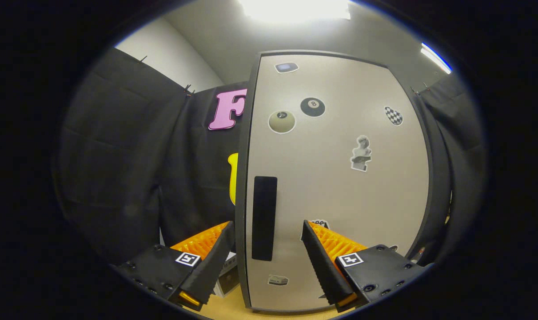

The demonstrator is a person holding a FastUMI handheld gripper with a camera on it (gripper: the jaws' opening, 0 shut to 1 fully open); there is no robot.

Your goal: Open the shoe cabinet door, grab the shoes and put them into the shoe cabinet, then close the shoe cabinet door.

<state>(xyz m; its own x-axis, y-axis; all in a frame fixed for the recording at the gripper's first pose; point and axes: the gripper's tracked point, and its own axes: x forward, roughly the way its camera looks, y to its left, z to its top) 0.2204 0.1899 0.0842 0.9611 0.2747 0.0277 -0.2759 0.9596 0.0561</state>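
The shoe cabinet door (340,186) stands upright right in front of me, a beige panel with a dark rim and several stickers. A tall black handle strip (264,218) runs down near its left edge. My gripper (266,227) is open, its orange-and-black fingers spread either side of that strip. The left finger (215,249) lies just outside the door's left edge (242,178), and the right finger (324,258) is in front of the panel. Nothing is pressed between them. Whether the door is fully closed or slightly ajar I cannot tell.
A small white and dark box (228,276) sits low beside the door's left edge, behind the left finger. A light wooden surface (233,309) lies beneath the cabinet. Black cloth walls (117,169) hang to the left and right of the cabinet.
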